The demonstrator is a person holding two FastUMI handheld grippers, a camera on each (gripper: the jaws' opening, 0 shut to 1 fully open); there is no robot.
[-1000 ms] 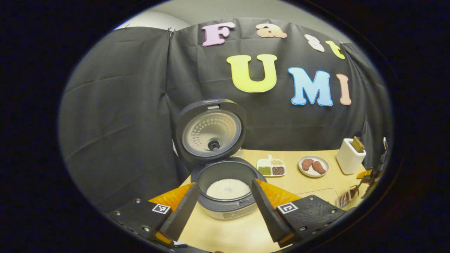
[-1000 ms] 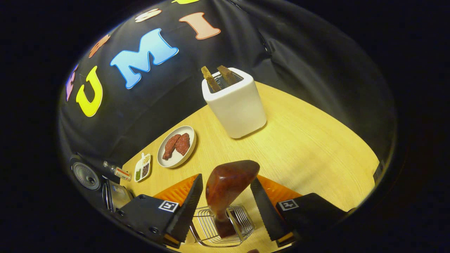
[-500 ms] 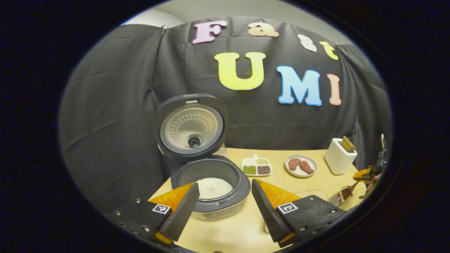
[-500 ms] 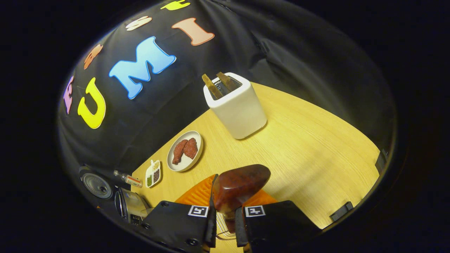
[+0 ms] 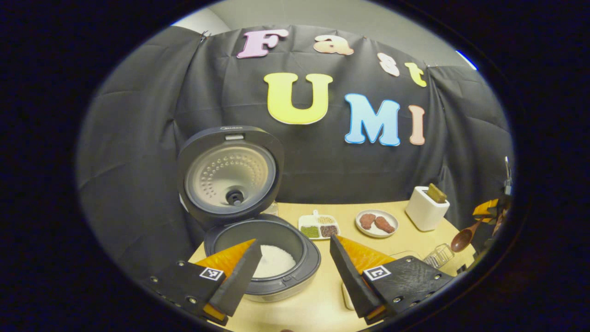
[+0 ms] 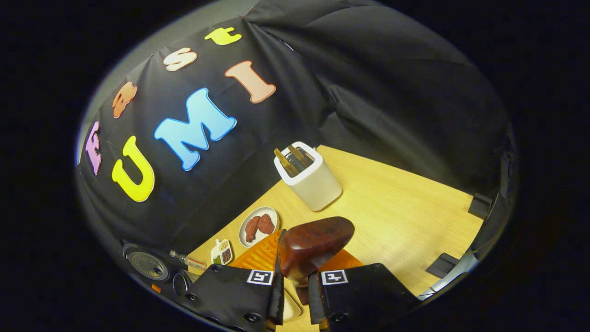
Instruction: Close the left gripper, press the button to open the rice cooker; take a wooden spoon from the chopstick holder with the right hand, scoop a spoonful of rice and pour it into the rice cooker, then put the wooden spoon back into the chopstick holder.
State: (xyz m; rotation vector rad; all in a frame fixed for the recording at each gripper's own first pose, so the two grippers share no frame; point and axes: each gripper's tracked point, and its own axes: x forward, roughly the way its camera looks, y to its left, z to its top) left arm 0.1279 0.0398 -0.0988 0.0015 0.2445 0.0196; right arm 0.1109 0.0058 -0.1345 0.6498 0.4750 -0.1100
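Now clear of the holder, the spoon rides in the right gripper, whose two fingers are clenched on its stem just below the bowl. Seen from the left gripper view, the spoon hangs above and to the right of the wire holder, apart from it, with the right gripper at the far edge of the table. The pick-up step looks done; scooping rice comes next (where the loose rice sits is not clear from these views).

Half a second ago the fingers had just closed on the spoon with the holder's wires showing beneath it; a second ago they stood wide on either side of it. Since then the right gripper has lifted: the toaster and plate look smaller and farther off, and the wires have dropped from its view.

Meanwhile the left gripper hovers released, fingers wide apart, before the cooker, whose lid stands open over a pot holding white rice. It has drifted right, so the cooker sits farther left in its view.
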